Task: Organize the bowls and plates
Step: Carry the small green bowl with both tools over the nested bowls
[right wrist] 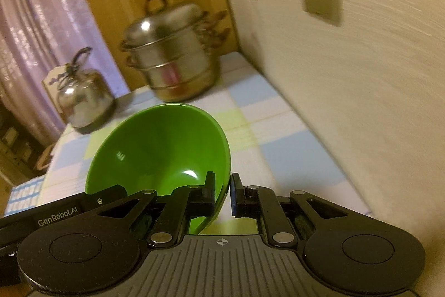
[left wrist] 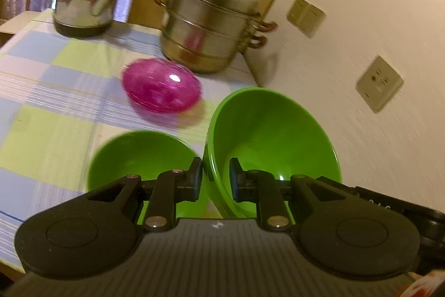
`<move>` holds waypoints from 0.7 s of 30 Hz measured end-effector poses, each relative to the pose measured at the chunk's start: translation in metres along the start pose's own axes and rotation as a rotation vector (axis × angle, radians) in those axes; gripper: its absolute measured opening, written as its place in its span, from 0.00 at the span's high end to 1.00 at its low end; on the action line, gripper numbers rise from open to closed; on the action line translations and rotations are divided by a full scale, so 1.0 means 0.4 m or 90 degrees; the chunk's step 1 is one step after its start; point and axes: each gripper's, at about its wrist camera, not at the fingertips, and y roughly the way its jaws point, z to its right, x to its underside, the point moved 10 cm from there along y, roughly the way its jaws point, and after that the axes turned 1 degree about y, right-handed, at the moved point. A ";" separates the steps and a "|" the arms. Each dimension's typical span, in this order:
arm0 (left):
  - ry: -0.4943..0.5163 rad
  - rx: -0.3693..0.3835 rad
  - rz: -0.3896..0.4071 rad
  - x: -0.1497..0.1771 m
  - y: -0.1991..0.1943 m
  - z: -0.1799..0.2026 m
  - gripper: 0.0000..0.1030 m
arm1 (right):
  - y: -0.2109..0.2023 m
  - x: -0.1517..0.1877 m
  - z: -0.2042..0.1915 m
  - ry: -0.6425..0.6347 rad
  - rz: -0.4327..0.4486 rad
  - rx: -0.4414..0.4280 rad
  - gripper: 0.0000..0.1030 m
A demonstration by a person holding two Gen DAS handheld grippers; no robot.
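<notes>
Evidently mid-carry: left gripper [left wrist: 215, 174] and right gripper [right wrist: 223, 189] each pinch the rim of one tilted green plastic bowl [left wrist: 274, 141]; next, nest it into the second green bowl [left wrist: 141, 157] at lower left.

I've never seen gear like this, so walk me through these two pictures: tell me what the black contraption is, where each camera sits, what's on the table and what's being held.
No robot arm here: a person holds a two-finger gripper in each hand, each with a camera looking forward along its fingers. The black parts at the bottom are those tools.

In the left wrist view, the left gripper pinches the rim of a tilted green bowl. In the right wrist view, the right gripper pinches a green bowl's rim too; likely the same bowl, gripped from both sides.

On the checked tablecloth sit a second green bowl, a pink dish, a steel steamer pot and a kettle.
</notes>
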 end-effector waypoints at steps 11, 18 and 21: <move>-0.025 -0.043 0.005 -0.033 -0.049 -0.168 0.83 | 0.068 0.048 -0.161 -0.029 -0.047 -0.054 0.90; -0.027 -0.054 -0.009 -0.024 -0.032 -0.222 0.83 | 0.123 0.091 -0.195 -0.043 -0.079 -0.050 0.90; -0.026 -0.055 -0.018 -0.018 -0.016 -0.240 0.83 | 0.145 0.107 -0.203 -0.054 -0.087 -0.045 0.90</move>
